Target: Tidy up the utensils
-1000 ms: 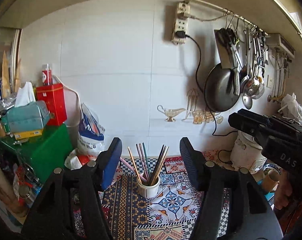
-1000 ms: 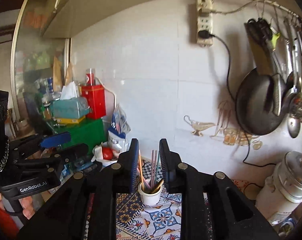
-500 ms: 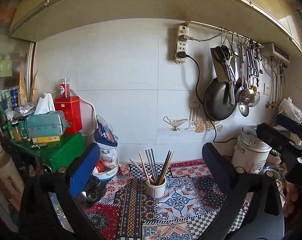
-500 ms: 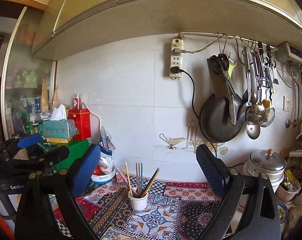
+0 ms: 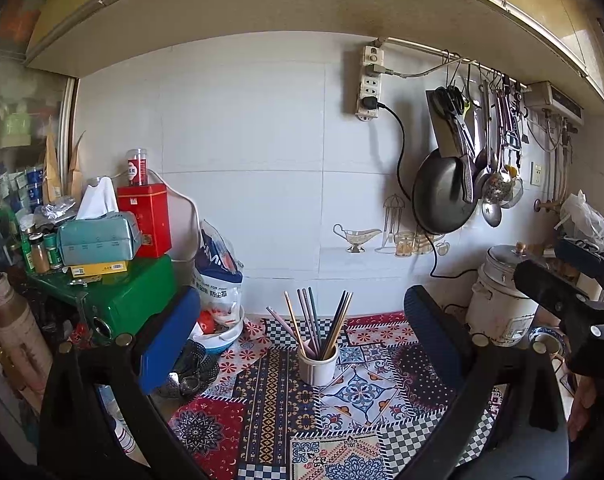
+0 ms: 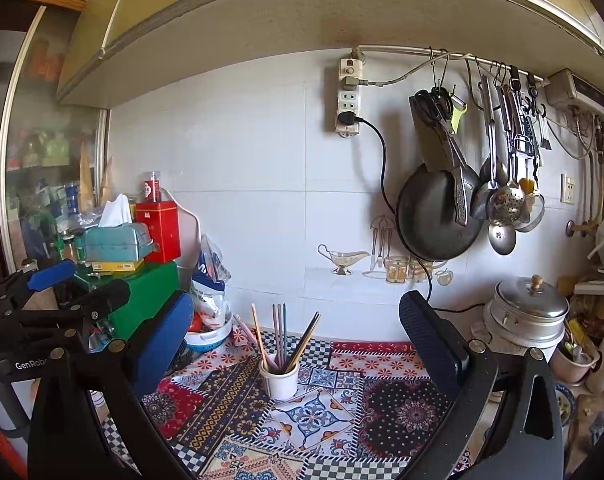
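Observation:
A small white cup (image 5: 317,367) stands on the patterned cloth (image 5: 270,412) and holds several chopsticks (image 5: 313,320) that lean apart. It also shows in the right wrist view (image 6: 280,378) with its chopsticks (image 6: 282,334). My left gripper (image 5: 302,344) is open and empty, well back from the cup, jaws wide on either side of it. My right gripper (image 6: 298,344) is open and empty, also back from the cup. Each gripper shows at the edge of the other's view.
A green box (image 5: 118,292) with a tissue pack and red tin stands at the left. A white bag and bowl (image 5: 218,320) sit beside it. A rice cooker (image 6: 527,320) stands at the right. A pan and ladles (image 6: 441,216) hang on the wall.
Both grippers have pulled back and up from the cup. The right gripper's jaws went from nearly shut around the chopsticks to wide open; the left jaws opened wider.

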A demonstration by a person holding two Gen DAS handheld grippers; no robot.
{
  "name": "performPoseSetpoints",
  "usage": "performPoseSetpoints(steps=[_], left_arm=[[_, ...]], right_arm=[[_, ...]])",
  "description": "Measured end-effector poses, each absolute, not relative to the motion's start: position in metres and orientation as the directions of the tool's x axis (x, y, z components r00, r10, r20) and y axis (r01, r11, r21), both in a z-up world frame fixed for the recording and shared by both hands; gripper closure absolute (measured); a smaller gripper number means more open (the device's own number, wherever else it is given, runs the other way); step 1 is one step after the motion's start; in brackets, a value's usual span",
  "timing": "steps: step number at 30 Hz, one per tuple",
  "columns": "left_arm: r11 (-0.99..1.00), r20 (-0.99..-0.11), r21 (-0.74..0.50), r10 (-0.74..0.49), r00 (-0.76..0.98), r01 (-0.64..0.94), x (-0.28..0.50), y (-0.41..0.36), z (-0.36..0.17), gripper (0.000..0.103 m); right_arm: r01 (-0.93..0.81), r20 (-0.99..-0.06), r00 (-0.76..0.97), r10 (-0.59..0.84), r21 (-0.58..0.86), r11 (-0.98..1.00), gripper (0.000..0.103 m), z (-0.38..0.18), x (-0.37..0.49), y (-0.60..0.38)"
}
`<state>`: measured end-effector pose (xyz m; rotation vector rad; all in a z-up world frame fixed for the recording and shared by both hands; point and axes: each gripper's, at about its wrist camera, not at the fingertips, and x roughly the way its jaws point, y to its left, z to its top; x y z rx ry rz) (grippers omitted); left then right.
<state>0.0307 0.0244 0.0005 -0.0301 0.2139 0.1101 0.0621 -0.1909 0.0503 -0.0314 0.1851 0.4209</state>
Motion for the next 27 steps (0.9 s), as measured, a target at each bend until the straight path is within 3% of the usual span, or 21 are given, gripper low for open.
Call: performPoseSetpoints(steps=[27], left_arm=[[0.997, -0.205, 0.010, 0.080, 0.975, -0.080, 0.0341, 0.0169, 0.0018, 0.001]], right_arm=[[-0.382, -0.196, 0.905, 0.378, 0.022, 0.924, 0.001, 0.0511, 0.0626, -0.1858]])
